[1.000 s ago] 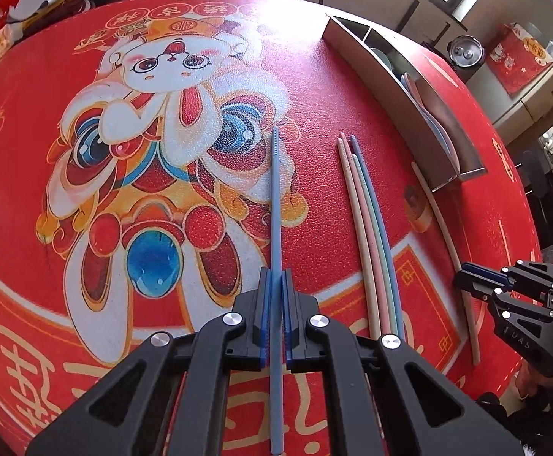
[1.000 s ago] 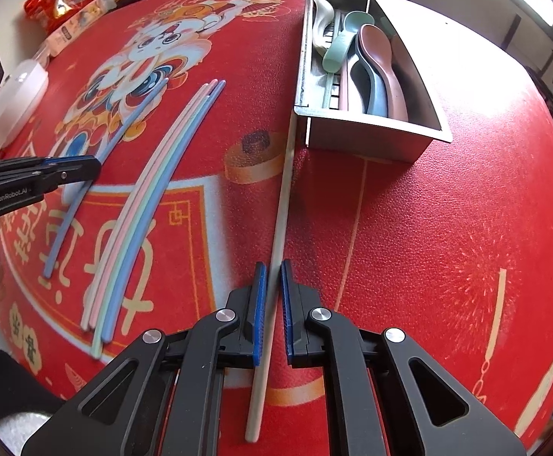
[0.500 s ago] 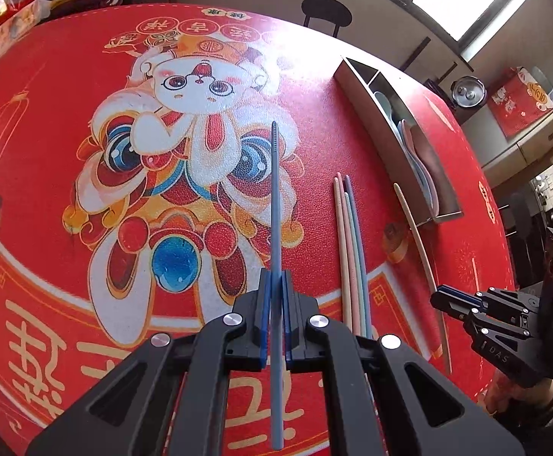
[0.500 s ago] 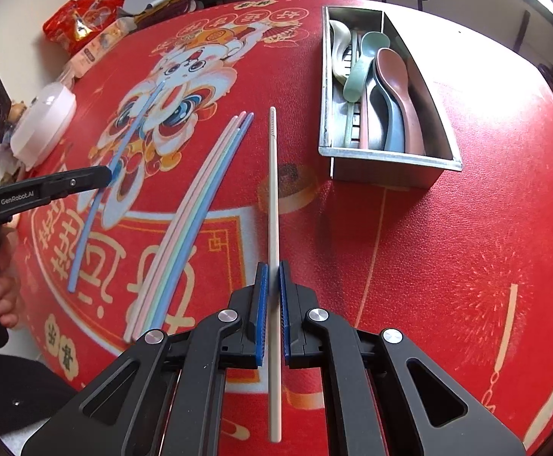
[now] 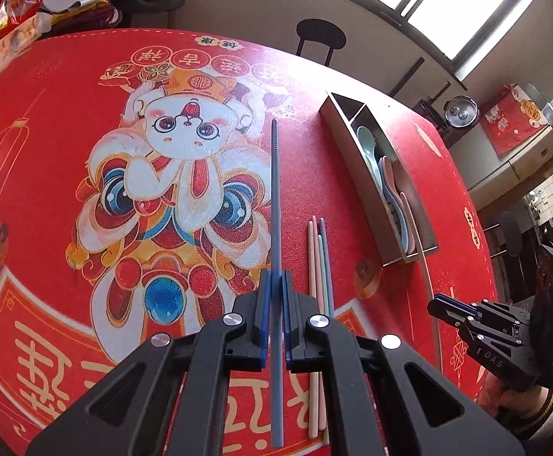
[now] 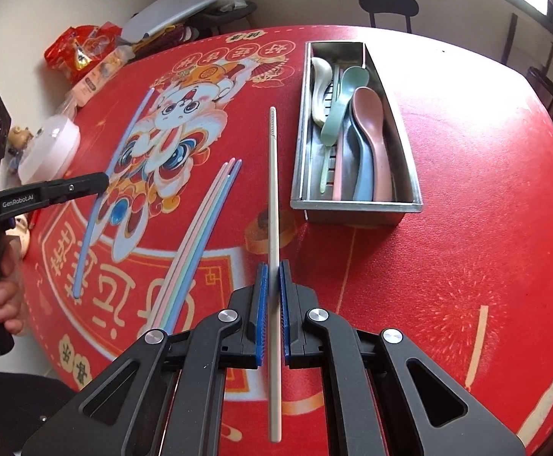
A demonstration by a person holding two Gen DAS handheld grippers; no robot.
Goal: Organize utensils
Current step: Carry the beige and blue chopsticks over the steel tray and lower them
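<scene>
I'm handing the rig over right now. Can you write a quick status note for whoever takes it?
Left gripper: shut on a blue chopstick, off the table.
Right gripper: shut on a cream chopstick, also lifted.
Done: spoons lie in the metal tray.
Left: three chopsticks lie bunched on the red tablecloth; both held ones go to the tray too.

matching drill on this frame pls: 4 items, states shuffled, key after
Items:
1. blue chopstick
2. cream chopstick
3. pink spoon
4. loose chopstick bundle

States:
A. inside the metal tray
B. clamped in the left gripper
C. lying on the red tablecloth, ungripped
D. clamped in the right gripper

Pairs: 1-B, 2-D, 3-A, 4-C
</scene>
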